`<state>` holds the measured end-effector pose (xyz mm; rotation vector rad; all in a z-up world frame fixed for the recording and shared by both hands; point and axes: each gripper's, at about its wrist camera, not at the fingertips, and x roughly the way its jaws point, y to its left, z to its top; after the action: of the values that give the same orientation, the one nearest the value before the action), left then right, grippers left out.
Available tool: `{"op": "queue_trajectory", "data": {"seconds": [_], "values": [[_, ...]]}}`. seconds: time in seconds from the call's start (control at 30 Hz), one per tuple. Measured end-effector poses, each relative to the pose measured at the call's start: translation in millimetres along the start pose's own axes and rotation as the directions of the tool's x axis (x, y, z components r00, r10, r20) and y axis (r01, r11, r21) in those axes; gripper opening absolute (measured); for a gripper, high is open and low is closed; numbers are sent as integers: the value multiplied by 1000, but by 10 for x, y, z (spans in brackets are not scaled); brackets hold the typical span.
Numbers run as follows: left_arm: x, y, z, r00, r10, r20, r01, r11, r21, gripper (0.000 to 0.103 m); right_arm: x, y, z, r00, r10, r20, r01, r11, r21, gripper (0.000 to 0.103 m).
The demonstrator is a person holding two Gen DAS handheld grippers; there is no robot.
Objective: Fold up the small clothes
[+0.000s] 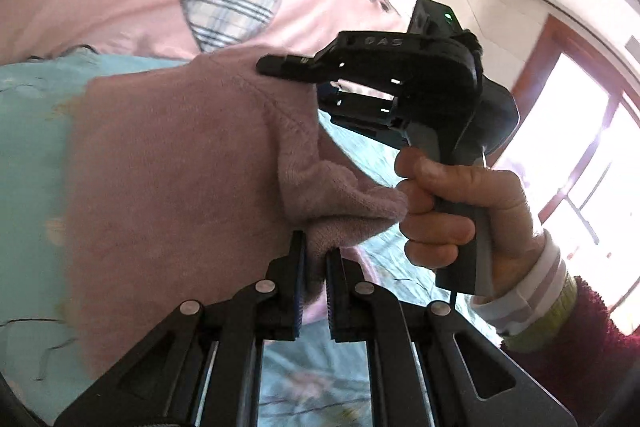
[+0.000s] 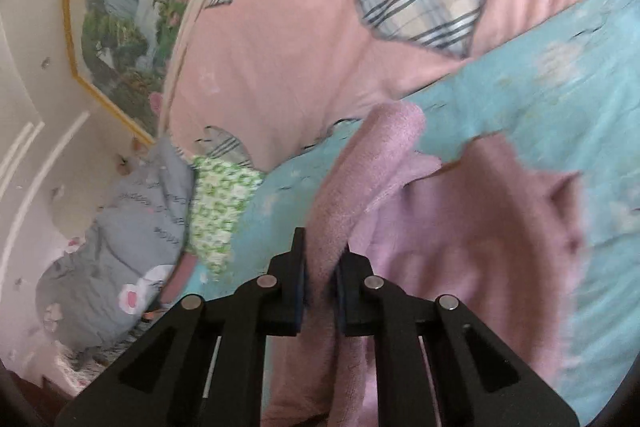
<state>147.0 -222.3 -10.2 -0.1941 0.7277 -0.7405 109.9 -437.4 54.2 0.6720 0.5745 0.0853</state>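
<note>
Both grippers — left (image 1: 316, 259), right (image 2: 320, 267) — pinch fuzzy mauve fleece garment (image 1: 180, 155).

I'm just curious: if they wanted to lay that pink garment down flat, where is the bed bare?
The blue sheet is bare between the garment and the pink quilt. The left end is crowded: a green floral cloth and a grey one.

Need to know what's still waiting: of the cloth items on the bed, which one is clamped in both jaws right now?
The fuzzy mauve-pink garment. Both sets of jaws pinch its edges and lift it, while the green floral cloth and grey printed cloth lie untouched aside.
</note>
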Motion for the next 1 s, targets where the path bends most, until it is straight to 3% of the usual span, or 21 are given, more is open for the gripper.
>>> {"op": "queue_trajectory", "data": {"seconds": [0.13, 0.37, 0.47, 0.57, 0.63, 0.7, 0.8, 0.9, 1.0], "values": [[423, -62, -176, 996, 5, -88, -7, 1000, -19, 7, -66, -513, -124, 995, -94, -40, 97, 992, 78, 13], [596, -100, -346, 988, 43, -148, -40, 999, 22, 8, 0, -724, -278, 982, -180, -59, 184, 980, 78, 15], [474, -85, -381, 986, 41, -161, -37, 999, 28, 16, -49, -774, -354, 977, -203, -64, 209, 972, 109, 20], [279, -116, -387, 986, 10, -168, -2, 999, 49, 33, -224, -729, -434, 976, -216, -31, 218, 969, 112, 26], [101, -132, -395, 988, 3, -154, 7, 998, 66, 40, -373, -714, -496, 976, -219, -5, 218, 969, 119, 35], [-29, -114, -387, 989, 8, -146, 2, 997, 71, 42, -484, -706, -550, 976, -218, 20, 214, 968, 129, 53], [-202, -15, -371, 991, 22, -132, -17, 999, 42, 54, -576, -684, -613, 973, -226, 43, 218, 966, 137, 62], [-383, 157, -390, 991, 53, -120, -55, 998, -12, 67, -591, -663, -683, 971, -236, 45, 228, 964, 141, 63], [-513, 281, -392, 992, 65, -106, -72, 995, -62, 68, -591, -657, -764, 972, -234, 38, 226, 963, 144, 65]]}}
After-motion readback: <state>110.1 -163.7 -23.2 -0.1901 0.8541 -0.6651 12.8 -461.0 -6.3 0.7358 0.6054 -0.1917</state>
